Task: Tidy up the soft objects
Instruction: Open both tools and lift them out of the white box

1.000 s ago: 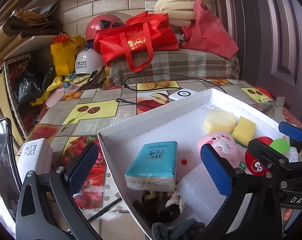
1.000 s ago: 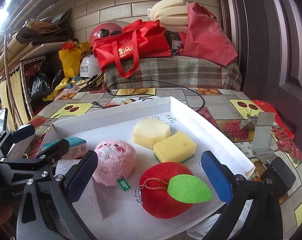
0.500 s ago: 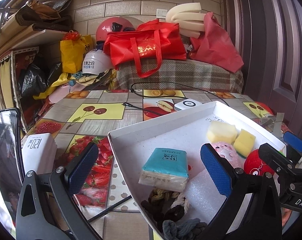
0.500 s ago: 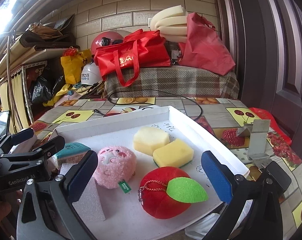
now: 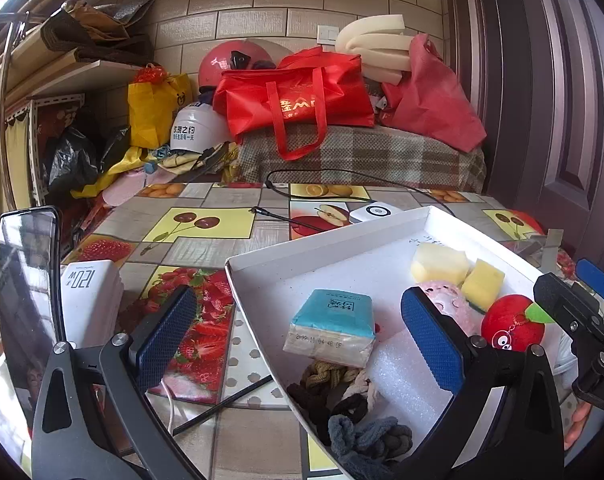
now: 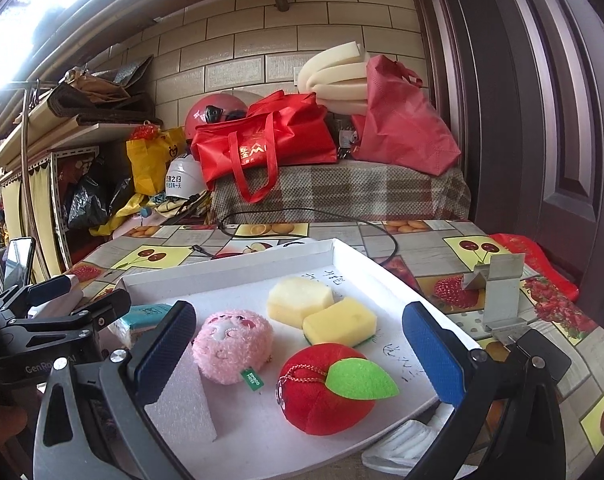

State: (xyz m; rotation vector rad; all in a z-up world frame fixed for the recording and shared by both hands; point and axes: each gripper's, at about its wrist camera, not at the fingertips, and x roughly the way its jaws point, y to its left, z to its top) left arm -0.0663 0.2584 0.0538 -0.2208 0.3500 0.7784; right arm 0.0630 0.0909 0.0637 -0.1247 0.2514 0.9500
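Sitting on a fruit-print tablecloth, a shallow white rectangular tray holds all the soft things. One fuzzy pink round plush toy with a stitched face and a green tag lies near the tray's middle. Just right of it sits one red plush apple with a green felt leaf and a gold cord (in the left wrist view it shows a cartoon face). Beyond them are two sponges touching each other: one pale cream hexagonal sponge and one yellow rectangular sponge with a green underside. One teal-topped tissue pack lies at the left, one white foam block just nearer than it, and a heap of dark and beige knotted fabric loops fills the near left corner; their number cannot be told.

Both claws hover apart from everything. The left gripper is spread wide, one blue pad over the tablecloth and the other over the tray. The right gripper is likewise released, its pads flanking the pink toy and the apple without touching them.

Outside the tray stand one white charger block at the left and one bent metal bracket at the right.
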